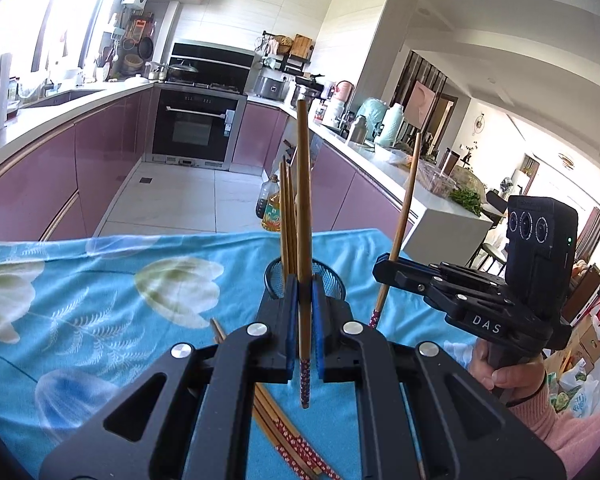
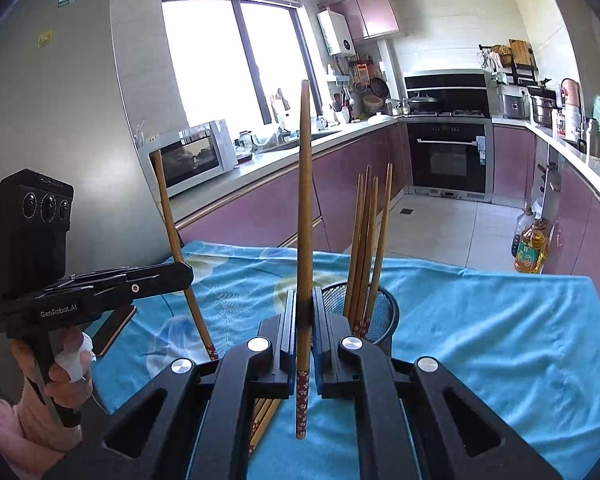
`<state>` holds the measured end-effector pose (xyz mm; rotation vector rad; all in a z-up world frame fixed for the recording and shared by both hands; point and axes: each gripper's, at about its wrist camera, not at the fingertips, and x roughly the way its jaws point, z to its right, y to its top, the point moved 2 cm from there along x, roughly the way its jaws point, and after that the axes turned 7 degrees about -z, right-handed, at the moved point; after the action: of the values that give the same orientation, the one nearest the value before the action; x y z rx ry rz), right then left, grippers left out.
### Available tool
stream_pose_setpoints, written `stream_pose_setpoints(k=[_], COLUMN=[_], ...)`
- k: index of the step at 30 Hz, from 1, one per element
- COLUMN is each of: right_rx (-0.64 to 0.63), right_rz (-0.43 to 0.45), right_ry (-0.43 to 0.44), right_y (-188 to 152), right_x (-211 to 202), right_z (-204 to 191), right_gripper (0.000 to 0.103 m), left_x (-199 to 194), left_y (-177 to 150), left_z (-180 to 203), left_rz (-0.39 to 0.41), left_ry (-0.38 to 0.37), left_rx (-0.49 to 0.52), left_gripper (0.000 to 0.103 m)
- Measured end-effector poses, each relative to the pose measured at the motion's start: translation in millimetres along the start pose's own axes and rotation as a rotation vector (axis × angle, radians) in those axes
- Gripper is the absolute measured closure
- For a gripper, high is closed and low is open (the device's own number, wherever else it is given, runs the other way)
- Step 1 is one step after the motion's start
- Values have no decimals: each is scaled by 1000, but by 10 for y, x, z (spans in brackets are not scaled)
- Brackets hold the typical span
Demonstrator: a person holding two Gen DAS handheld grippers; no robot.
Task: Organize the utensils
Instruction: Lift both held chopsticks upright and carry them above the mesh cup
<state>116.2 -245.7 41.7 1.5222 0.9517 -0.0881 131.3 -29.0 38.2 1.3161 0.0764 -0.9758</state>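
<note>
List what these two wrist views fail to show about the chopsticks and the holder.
- Mesh holder: base hidden by the left gripper in the left wrist view.
- Loose chopsticks: partly covered by that gripper and cut off by the bottom edge.
- Chopsticks in the holder: exact count unclear in the right wrist view, since they overlap.

Both claws are clamped level and side by side, the left claw (image 1: 305,312) and the right claw (image 2: 305,320), each gripped by a hand (image 1: 508,372).

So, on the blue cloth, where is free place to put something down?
The blue cloth lies bare to the right of the mesh cup; in the left wrist view its far left part is bare too. Crowded: the near edge, where loose chopsticks lie, and the cup itself.
</note>
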Motion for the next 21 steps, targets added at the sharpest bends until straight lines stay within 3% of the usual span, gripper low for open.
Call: stream_pose_setpoints(k=[21], right_rx=[-28], right_rz=[58], right_ry=[-24], right_y=[422], right_x=[-3], right_z=[44], right_gripper=[97], left_x=[129], left_y=[552], left_z=[144], left_rz=[86], left_ry=[17], left_rx=[41], left_gripper=[96])
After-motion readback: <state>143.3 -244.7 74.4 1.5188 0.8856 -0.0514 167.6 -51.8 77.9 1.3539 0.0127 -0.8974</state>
